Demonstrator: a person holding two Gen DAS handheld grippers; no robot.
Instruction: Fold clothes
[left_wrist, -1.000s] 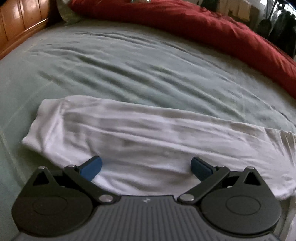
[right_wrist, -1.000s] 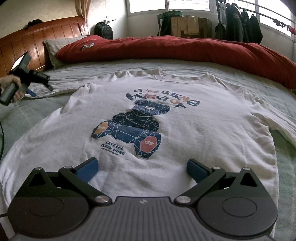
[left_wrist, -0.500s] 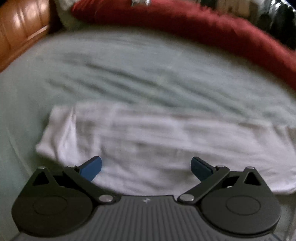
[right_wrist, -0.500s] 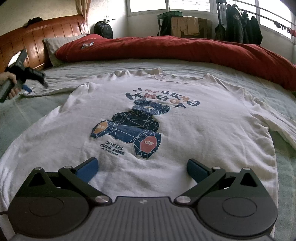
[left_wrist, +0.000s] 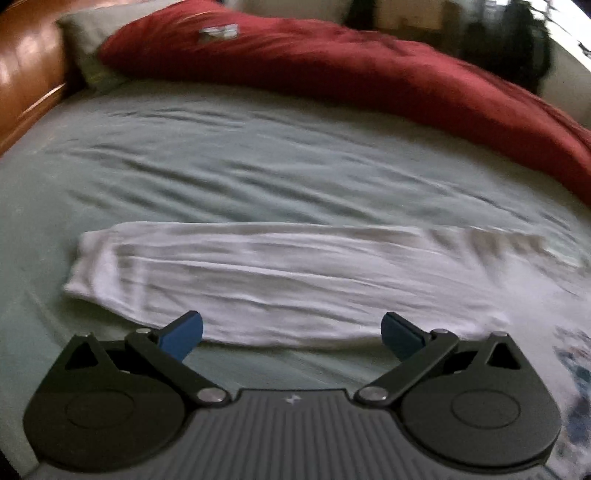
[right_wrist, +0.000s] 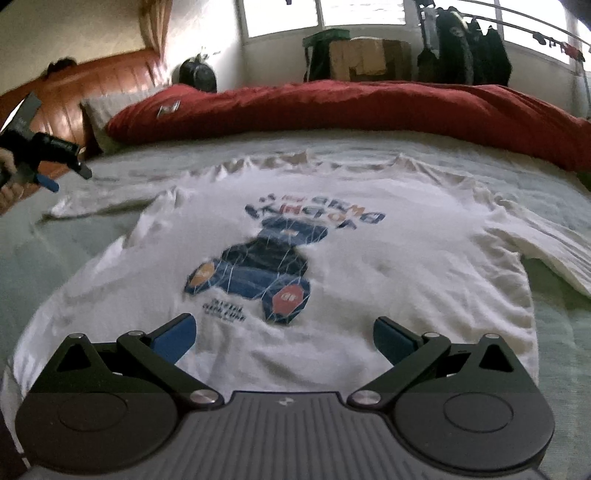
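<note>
Left wrist cam: left hand-held gripper is spread wide w/ nothing between the blue pads, hanging just above the near edge of a long white sleeve. Sleeve is soft knit, rumpled lengthwise, cuff end at left, laid flat across the wrinkly grey-green bed sheet. Puffy red duvet bunched along the far side, glossy wood headboard at left. Pic's a bit blurry tbh.

Right wrist cam: right hand-held gripper also wide open, empty, over the hem of the white long-sleeve shirt, which is spread front-up on the bed. This view gets the blue geometric bear print w/ upside-down lettering, which the other cam barely catches. Also shows the left hand-held gripper from outside, a hand on it, near the sleeve's cuff. Cardboard box and dark jackets by the window.
</note>
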